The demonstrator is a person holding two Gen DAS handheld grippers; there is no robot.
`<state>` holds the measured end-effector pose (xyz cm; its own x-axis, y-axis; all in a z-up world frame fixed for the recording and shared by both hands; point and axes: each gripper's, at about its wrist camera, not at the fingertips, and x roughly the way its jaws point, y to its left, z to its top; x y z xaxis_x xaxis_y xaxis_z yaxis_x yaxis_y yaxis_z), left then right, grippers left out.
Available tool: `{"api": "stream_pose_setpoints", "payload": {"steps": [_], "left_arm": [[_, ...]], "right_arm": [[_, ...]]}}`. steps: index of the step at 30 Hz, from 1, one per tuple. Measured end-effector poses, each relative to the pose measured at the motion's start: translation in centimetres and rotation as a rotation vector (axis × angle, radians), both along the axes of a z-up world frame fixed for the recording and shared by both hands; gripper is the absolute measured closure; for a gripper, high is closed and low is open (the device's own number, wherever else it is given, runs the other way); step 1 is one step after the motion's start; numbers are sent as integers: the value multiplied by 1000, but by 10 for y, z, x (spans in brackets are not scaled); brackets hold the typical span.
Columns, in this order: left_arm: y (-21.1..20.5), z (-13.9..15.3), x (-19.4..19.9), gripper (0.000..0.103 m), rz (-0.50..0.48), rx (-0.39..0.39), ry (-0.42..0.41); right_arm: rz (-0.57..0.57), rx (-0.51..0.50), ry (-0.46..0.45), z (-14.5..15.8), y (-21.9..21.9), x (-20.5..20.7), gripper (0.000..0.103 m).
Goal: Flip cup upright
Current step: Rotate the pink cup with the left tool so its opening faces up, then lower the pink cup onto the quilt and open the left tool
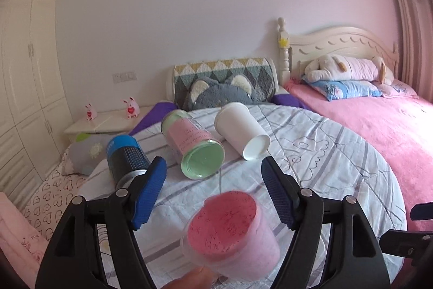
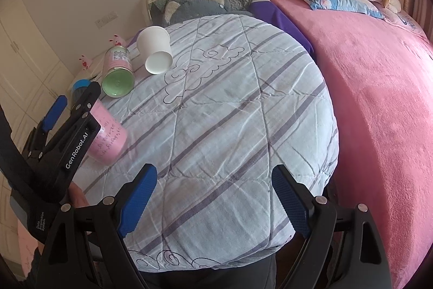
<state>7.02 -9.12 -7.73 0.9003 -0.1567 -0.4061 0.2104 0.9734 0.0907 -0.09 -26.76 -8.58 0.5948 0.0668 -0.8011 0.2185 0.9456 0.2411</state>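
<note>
A pink cup [image 1: 230,232] stands upright on the round quilt-covered table [image 1: 324,153], close in front of my left gripper [image 1: 213,172]. The left gripper is open, its blue pads to either side of the cup and apart from it. The cup also shows in the right wrist view [image 2: 111,137], partly behind the left gripper. A green cup [image 1: 194,148], a white cup [image 1: 240,132] and a blue-and-black can [image 1: 125,156] lie on their sides further back. My right gripper [image 2: 213,197] is open and empty over the table's near part.
A pink bed [image 1: 379,126] with pillows and a plush toy lies to the right. A grey plush cushion [image 1: 219,94] sits behind the table. A nightstand [image 1: 108,121] and a wardrobe [image 1: 24,72] stand at the left.
</note>
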Motion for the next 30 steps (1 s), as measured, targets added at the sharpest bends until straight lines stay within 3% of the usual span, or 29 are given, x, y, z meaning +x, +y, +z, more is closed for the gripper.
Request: {"api": "stream_pose_setpoints", "payload": {"steps": [2,12,15,17,18,22,30], "left_arm": [[1,-3,5,39,-4,-6,36],[5,-8,-4,39,-14,-5,45],[4,-5,-7,30,-31,-10,41],[4,-1,-12,13,-51,-20,36],[4,1,-14,10,-60,-22,31],[2,7,-21,7,-91,-31,28],[10,10,-26,1,-107,-56,102]], "right_arm": [[3,1,1,0,1,1,15],[15,0,4,-1,4,2,15],[19,-3,1,0,6,2,15],[18,-4,-3,1,6,1,15],[16,-3,-5,1,6,1,15],[13,-2,-13,2,7,-1,15],[18,-9,-22,7,13,-7,15]]}}
